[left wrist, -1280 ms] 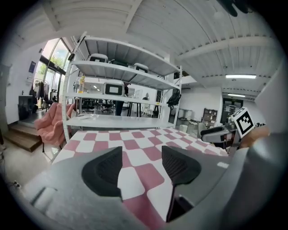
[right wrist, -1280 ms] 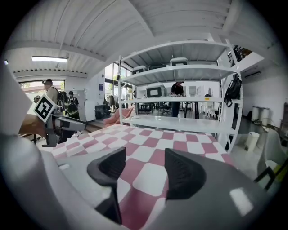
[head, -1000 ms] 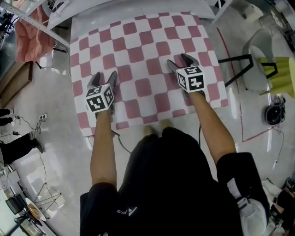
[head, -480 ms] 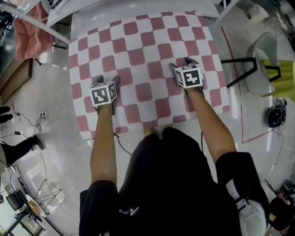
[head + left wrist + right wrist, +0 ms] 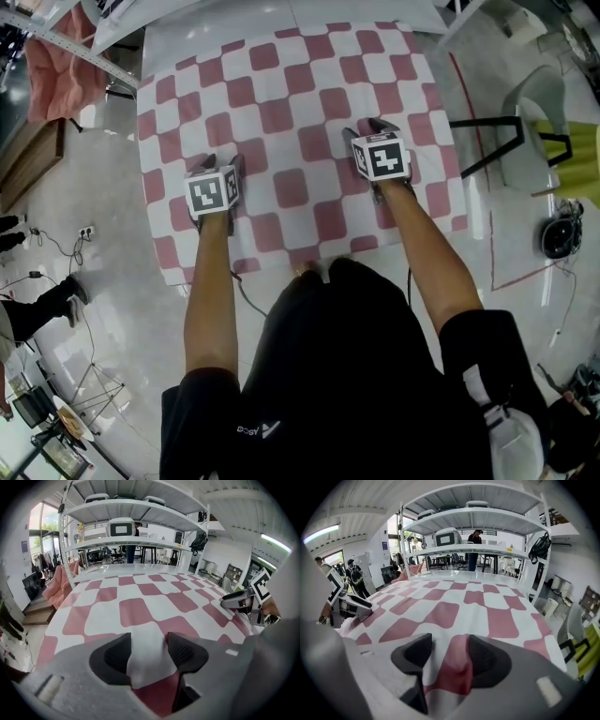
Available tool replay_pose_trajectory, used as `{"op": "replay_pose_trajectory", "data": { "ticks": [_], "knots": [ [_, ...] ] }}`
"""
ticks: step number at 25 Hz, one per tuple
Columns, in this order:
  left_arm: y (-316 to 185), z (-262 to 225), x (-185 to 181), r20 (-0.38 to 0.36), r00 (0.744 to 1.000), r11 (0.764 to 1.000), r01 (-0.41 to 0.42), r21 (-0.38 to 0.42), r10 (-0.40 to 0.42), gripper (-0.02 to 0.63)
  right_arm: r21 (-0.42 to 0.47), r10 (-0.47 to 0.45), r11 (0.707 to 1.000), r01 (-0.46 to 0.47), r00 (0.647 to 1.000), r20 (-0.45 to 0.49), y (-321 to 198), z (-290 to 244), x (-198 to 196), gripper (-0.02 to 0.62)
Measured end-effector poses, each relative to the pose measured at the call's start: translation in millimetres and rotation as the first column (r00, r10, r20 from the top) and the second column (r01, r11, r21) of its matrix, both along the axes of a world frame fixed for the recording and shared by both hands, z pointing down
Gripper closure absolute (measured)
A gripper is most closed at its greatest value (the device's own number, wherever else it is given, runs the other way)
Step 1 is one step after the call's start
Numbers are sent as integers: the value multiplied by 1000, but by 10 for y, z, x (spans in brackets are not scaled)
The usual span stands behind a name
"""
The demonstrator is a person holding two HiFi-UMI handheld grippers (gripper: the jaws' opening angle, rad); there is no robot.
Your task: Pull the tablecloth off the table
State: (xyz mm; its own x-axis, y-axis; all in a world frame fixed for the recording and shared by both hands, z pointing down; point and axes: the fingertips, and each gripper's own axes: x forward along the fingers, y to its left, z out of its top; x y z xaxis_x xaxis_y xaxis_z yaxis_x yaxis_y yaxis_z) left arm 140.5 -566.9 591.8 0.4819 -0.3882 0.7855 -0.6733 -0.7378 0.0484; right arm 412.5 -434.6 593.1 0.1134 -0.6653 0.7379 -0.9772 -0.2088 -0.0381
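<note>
A pink-and-white checked tablecloth (image 5: 281,84) covers the table. Both grippers rest on its near part, on either side of the middle. My left gripper (image 5: 219,164) sits on the near-left squares, its jaws closing. In the left gripper view a raised white fold of the tablecloth (image 5: 145,653) fills the gap of the left gripper (image 5: 147,651) and touches both pads. My right gripper (image 5: 368,128) sits on the near-right part, jaws also closing. There a pink ridge of tablecloth (image 5: 461,667) is squeezed up inside the right gripper (image 5: 450,653).
A white shelf rack (image 5: 131,508) stands behind the table's far edge. A pink cloth (image 5: 66,66) hangs at the far left. A white chair (image 5: 534,122) and a black frame (image 5: 487,131) stand to the right. A person's legs (image 5: 37,300) are on the floor at left.
Both grippers have slid slightly forward and pressed down onto the cloth. The cloth between each pair of jaws has bunched into a fold.
</note>
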Motion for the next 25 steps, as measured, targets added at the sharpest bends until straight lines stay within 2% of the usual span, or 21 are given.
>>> {"op": "replay_pose_trajectory", "data": {
  "ticks": [8,15,18,22,25],
  "knots": [
    [27,-21,48,-1,1000,1000,-21,7,21,440,13,-17,1000,17,1000,5,-43,-16,-110,468],
    [34,-58,89,24,999,998,-24,62,23,526,6,-25,1000,25,1000,-2,-74,-2,-223,575],
    [55,-47,92,41,999,995,-24,92,20,583,8,-27,1000,27,1000,-1,-51,18,-241,583],
    [104,-37,106,42,999,995,-28,91,24,594,15,-31,999,30,999,29,-21,32,-264,586],
    [118,-56,78,4,1000,997,-20,78,20,595,31,-37,999,35,998,56,-14,-17,-353,588]
  ]
}}
